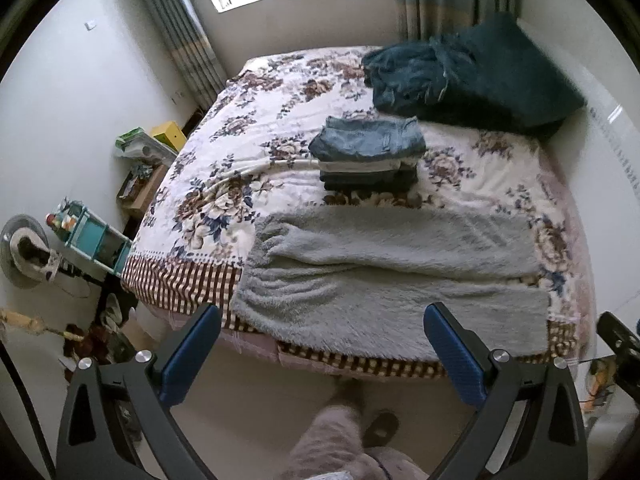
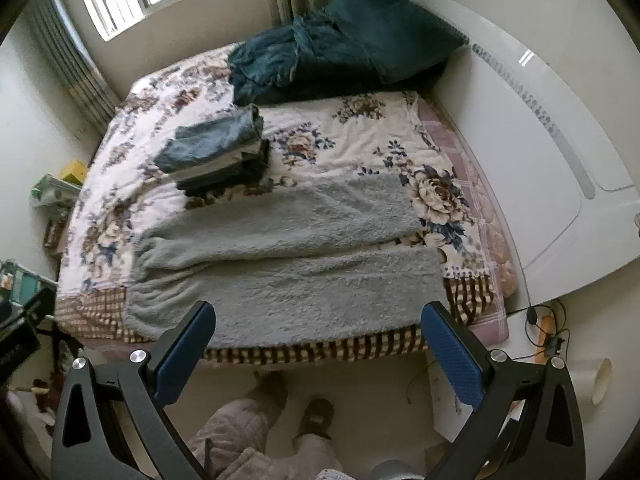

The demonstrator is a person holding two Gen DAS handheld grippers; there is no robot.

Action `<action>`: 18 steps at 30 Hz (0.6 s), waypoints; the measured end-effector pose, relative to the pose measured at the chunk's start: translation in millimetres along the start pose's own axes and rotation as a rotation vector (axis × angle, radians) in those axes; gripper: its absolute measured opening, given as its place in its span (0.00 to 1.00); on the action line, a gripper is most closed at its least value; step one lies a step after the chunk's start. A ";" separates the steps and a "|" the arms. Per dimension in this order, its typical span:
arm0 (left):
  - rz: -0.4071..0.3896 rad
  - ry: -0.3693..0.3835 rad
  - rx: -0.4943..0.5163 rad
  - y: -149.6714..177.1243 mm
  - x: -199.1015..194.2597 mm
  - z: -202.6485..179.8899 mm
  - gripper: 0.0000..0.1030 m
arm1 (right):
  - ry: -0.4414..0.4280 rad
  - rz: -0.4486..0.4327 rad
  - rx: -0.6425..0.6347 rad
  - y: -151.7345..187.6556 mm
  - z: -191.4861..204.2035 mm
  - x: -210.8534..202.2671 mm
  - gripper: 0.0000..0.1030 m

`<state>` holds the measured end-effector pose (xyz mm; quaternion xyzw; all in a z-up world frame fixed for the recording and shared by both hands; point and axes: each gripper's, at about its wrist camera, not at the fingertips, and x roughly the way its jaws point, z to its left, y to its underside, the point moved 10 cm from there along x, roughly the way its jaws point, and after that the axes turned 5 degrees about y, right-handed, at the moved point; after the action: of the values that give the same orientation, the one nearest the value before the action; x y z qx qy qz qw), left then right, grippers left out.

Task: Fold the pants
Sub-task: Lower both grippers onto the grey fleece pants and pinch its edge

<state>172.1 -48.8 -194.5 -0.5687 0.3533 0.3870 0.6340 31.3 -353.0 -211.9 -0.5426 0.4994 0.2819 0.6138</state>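
Grey fleece pants lie spread flat near the front edge of the bed, waistband at the left, the two legs running to the right; they also show in the right wrist view. My left gripper is open and empty, held above the bed's front edge over the near leg. My right gripper is open and empty, also above the front edge of the pants. Neither touches the cloth.
A stack of folded jeans and pants sits mid-bed behind the grey pants. Dark teal bedding and a pillow lie at the back right. The floral bedspread covers the bed. Clutter and a shelf stand left. My legs and slippers are below.
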 end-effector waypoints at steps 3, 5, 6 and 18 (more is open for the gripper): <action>0.039 -0.006 0.022 -20.6 44.2 -4.3 1.00 | 0.031 0.039 0.001 -25.2 5.9 51.0 1.00; 0.059 0.001 0.032 -35.8 73.3 -8.6 1.00 | 0.046 0.066 0.009 -40.8 8.6 80.6 1.00; 0.075 0.006 0.036 -45.7 92.2 -11.4 1.00 | 0.056 0.079 0.014 -53.1 12.8 100.7 1.00; 0.233 0.066 0.125 -104.7 271.7 -47.2 1.00 | 0.145 0.231 0.039 -145.9 26.5 300.1 1.00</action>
<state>387.7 -77.2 -393.9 -0.4958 0.4611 0.4163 0.6068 271.7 -423.5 -433.9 -0.4884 0.6070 0.3009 0.5500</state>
